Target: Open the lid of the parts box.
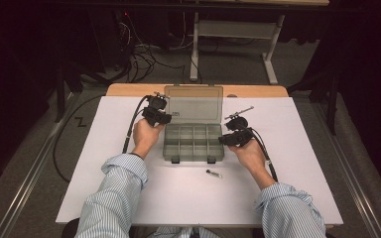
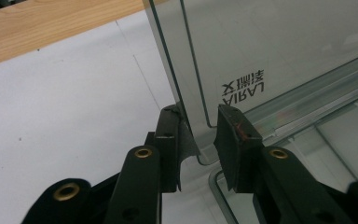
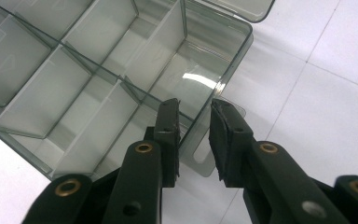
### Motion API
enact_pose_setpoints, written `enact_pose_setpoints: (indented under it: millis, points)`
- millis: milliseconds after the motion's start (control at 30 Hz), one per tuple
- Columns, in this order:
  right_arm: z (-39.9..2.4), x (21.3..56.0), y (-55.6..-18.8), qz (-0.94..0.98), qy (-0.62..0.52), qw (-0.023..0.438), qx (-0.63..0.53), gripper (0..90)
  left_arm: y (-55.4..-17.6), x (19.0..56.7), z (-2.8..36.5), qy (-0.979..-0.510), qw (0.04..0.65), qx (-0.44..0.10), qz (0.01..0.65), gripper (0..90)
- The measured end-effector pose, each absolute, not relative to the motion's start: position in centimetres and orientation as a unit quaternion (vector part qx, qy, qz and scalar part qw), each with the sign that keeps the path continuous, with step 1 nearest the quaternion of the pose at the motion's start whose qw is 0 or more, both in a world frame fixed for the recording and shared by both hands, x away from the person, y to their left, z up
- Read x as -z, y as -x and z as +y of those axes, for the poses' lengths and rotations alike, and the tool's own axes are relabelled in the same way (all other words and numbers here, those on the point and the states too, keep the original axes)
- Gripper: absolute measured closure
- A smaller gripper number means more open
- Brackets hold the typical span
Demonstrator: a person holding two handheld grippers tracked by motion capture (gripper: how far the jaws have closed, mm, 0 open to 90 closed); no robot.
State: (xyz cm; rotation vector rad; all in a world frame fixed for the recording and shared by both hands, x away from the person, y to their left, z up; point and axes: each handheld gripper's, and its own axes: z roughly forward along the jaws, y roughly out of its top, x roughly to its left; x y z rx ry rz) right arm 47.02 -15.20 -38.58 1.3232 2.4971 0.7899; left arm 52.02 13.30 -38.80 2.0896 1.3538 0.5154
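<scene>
**Holding an open organiser box at both ends**

The clear plastic organiser box point(image 1: 193, 141) sits near the middle of the white tabletop point(image 1: 104, 148), its lid point(image 1: 194, 104) swung up and standing open at the far side. Its compartments look empty.

Left gripper point(image 1: 164, 118): the left gripper view has the fingers point(image 2: 168, 140) straddling the lid's near corner edge. A gap remains on the right-hand side, so the lid sits between them and no firm pinch is evident. I read them as partly open.

Right gripper point(image 1: 224, 140): the right gripper view has the fingers point(image 3: 168, 135) astride the box's end wall by a latch tab point(image 3: 205, 161), with a visible gap; not clamped.

Handling judgement: the box looks light, stiff and smooth, so likely slippery under the pads. The thin lid would flex at its hinge. The best holds are the wall rims and the lid edge near a corner.

Clearance: open tabletop lies on all sides. 1 small dark item point(image 1: 212, 173) lies just in front of the box, well clear of both grippers. The tabletop's far wooden edge point(image 1: 129, 89) lies close behind the lid.
</scene>
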Motion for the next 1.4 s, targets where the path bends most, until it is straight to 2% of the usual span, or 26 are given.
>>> enact_pose_setpoints:
  millis: [400, 800, 1133, 1400]
  points:
    - [-15.2, 38.6, -47.0, 0.845, -0.451, 0.103, -0.27, 74.9, -51.9, 38.7, 13.4, -0.787, 0.295, -0.194, 0.506, 67.9]
    - [-15.3, 38.6, -47.0, 0.844, -0.451, 0.103, -0.271, 74.9, -51.0, 37.9, 13.3, -0.799, 0.284, -0.204, 0.489, 54.0]
    - [-15.3, 38.6, -46.9, 0.844, -0.451, 0.104, -0.271, 74.9, -50.3, 37.2, 13.4, -0.809, 0.274, -0.192, 0.483, 47.5]
    - [-15.3, 38.7, -46.9, 0.844, -0.451, 0.103, -0.272, 74.9, -50.0, 36.8, 13.9, -0.809, 0.277, -0.186, 0.483, 46.2]
